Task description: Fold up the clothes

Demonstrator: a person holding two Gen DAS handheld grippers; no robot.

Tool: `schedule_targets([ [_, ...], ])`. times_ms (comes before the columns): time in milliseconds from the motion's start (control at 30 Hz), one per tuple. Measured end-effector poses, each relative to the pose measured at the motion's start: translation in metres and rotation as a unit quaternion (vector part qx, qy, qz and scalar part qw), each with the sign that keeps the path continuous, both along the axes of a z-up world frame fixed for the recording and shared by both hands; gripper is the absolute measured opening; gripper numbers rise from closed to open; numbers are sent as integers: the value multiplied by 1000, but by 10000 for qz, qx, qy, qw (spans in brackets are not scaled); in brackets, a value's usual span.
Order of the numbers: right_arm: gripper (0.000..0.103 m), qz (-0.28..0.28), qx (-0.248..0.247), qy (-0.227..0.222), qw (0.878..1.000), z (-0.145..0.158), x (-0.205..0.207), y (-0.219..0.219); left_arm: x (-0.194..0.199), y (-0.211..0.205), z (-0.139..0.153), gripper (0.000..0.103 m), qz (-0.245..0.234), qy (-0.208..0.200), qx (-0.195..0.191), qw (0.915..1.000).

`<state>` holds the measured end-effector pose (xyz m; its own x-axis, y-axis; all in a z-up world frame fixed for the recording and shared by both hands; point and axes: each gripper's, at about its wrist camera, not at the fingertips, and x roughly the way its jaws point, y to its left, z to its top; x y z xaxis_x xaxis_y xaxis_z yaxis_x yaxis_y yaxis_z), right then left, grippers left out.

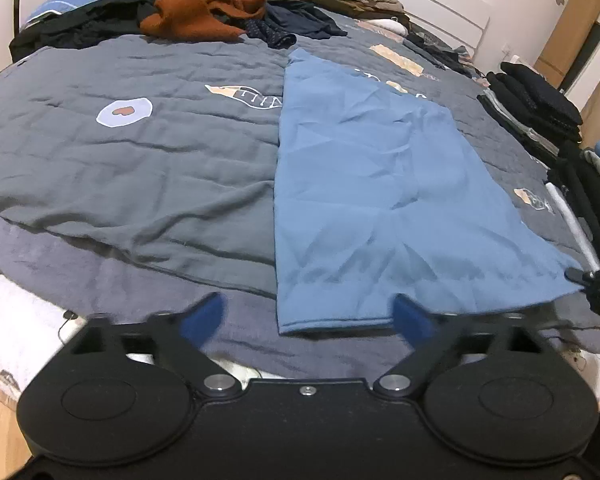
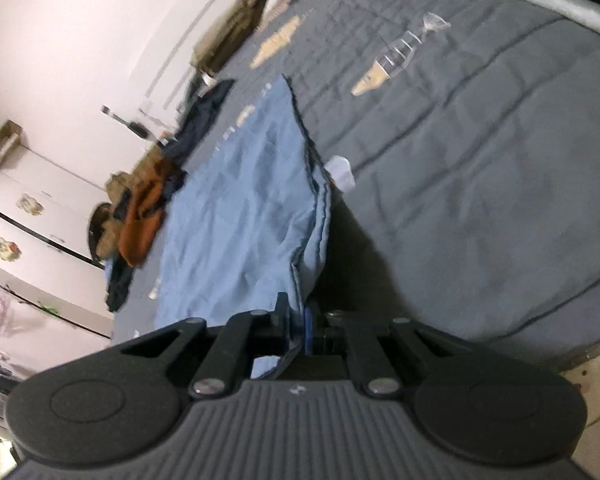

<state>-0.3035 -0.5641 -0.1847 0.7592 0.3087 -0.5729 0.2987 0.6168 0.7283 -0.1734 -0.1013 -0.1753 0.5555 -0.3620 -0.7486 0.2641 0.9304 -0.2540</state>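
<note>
A light blue garment lies flat in a long folded strip on the grey quilt. My left gripper hovers at its near left corner, jaws open, and the hem lies between the blue fingertips without being pinched. My right gripper is shut on the garment's near edge, lifting the layered cloth off the quilt. In the left wrist view the right gripper shows at the garment's near right corner.
A heap of unfolded clothes with a rust-brown sweater lies at the far side of the bed. A stack of dark folded clothes sits at the right edge. The bed's near edge runs below my left gripper.
</note>
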Motion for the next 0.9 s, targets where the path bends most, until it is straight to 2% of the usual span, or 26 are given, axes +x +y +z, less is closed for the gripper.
schedule_targets([
  [67,7,-5,25,66,10000,-1,2,-1,7,-5,-7,67,-35,65,134,9999],
  [167,7,36,-51,159,9999,-3,4,-1,17,-16,-13,67,-161,173,224,9995],
  [300,7,57,-111,265,9996,-6,6,0,29,-25,-28,67,-99,307,421,9986],
  [367,10,85,-152,294,9994,-7,7,1,34,-24,-34,61,-59,489,219,9985],
  [500,11,168,-343,274,9989,-7,8,6,41,-22,-48,58,85,834,-78,9964],
  [567,13,196,-445,320,9983,-8,10,7,43,-16,-52,59,264,962,-344,9944],
  [600,15,192,-497,356,9979,-9,10,7,43,-12,-54,59,331,1009,-469,9932],
  [667,25,148,-633,437,9969,-10,11,7,43,-6,-56,59,440,1092,-679,9907],
  [733,32,80,-842,498,9952,-10,11,7,43,-5,-55,59,437,1135,-719,9900],
  [800,35,13,-933,473,9945,-10,11,6,42,-4,-55,56,412,1173,-800,9890],
  [900,38,-36,-856,470,9952,-12,12,4,42,-2,-58,35,384,1314,-1064,9849],
])
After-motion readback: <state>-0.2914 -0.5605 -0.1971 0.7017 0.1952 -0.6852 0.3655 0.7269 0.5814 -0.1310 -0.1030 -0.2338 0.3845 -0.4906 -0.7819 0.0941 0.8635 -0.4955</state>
